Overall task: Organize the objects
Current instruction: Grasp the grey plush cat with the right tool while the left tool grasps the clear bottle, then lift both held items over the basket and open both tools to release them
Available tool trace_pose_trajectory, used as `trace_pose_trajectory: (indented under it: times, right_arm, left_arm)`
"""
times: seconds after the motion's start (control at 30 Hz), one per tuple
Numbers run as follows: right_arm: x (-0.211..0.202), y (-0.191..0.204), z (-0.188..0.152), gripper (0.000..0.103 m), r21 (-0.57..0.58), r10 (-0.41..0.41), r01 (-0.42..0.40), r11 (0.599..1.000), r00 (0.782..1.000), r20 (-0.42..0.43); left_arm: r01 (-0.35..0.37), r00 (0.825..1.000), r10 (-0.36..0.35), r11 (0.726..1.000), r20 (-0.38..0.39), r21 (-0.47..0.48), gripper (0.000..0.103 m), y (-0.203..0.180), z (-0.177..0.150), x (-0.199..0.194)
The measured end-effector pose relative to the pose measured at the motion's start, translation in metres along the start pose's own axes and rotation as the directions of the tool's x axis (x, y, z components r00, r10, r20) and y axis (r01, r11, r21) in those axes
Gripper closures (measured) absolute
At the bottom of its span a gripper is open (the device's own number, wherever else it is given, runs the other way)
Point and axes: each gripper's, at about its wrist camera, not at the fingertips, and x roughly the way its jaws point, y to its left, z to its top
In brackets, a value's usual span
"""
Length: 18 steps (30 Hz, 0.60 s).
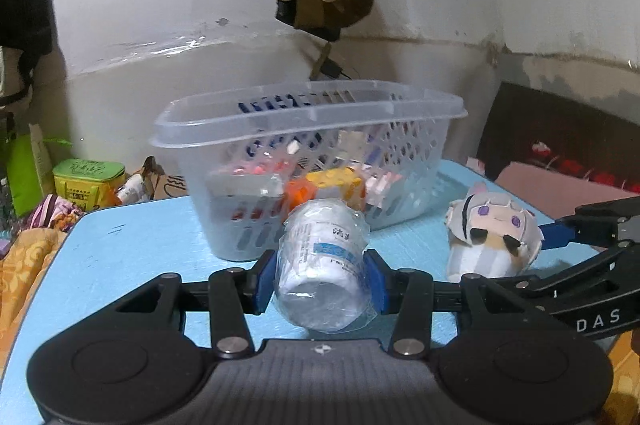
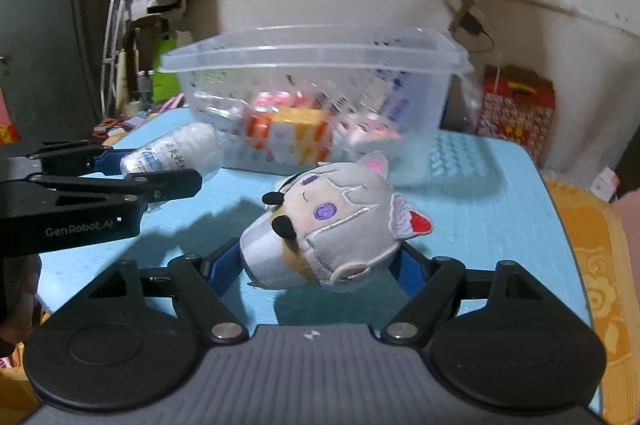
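Off the left edge of the light blue table [image 1: 132, 249] lies clutter, among it a yellow-green tin [image 1: 86, 181] with print too small to read. In the right wrist view the left gripper [image 2: 168, 171] comes in from the left, its black arm lettered "GenRobot.AI". It is clamped on a white plastic bottle wrapped in clear film [image 1: 322, 265], the blue pads [image 1: 264, 279] pressing both sides; the bottle lies on its side between them, near the middle of the table and in front of the basket. Its blue-and-white label carries printed characters that cannot be made out.

Behind it, toward the table's far edge, stands a translucent plastic basket with slotted walls and a wide rim [image 1: 308, 113]. Inside lie orange, yellow and white boxes [image 1: 332, 185] and pink-and-white packs; their print is blurred.

To the right, toward the table's near right side, is a small grey plush doll with purple eyes, cat ears and black hair tufts [image 2: 320, 233]. The right gripper [image 2: 320, 265] sits around it, a blue pad close at each side; whether the pads press on the plush cannot be told. In the left wrist view that gripper's black arm [image 1: 592, 305] shows the letters "DAS". Past the table's right edge lie an orange patterned cloth [image 2: 600, 289] and a red patterned bag [image 2: 516, 109].
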Motion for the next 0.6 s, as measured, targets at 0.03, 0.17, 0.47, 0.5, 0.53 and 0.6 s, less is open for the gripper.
trace_pose_trajectory:
  times: [0.03,0.17,0.47,0.5,0.53,0.6]
  right_arm:
    - [-0.002,0.002,0.001,0.022,-0.001,0.006,-0.006,1.0,1.0,0.004]
    - [-0.019,0.007,0.006,0.022,0.012,0.04,-0.04,0.999,0.998,0.04]
    - [-0.068,0.016,0.026,0.022,-0.015,0.039,-0.037,0.999,0.969,0.243]
    - [-0.069,0.016,0.034,0.022,-0.016,0.032,-0.029,0.999,0.966,0.258]
    - [-0.068,0.016,0.044,0.022,-0.019,0.024,-0.019,1.0,0.961,0.274]
    - [-0.062,0.014,0.066,0.022,-0.014,0.014,-0.01,1.0,0.956,0.292]
  left_arm:
    - [-0.001,1.0,0.001,1.0,0.004,-0.007,0.053,0.003,0.0,-0.002]
    - [-0.013,1.0,0.013,0.999,0.024,-0.029,0.053,0.013,-0.004,-0.018]
    - [-0.013,0.991,0.024,0.996,0.135,-0.084,0.053,0.035,0.01,-0.065]
    - [-0.008,0.988,0.022,0.995,0.151,-0.095,0.053,0.037,0.017,-0.07]
    - [-0.004,0.985,0.022,0.994,0.168,-0.107,0.053,0.039,0.025,-0.074]
    - [0.009,0.982,0.016,0.992,0.189,-0.13,0.053,0.042,0.045,-0.076]
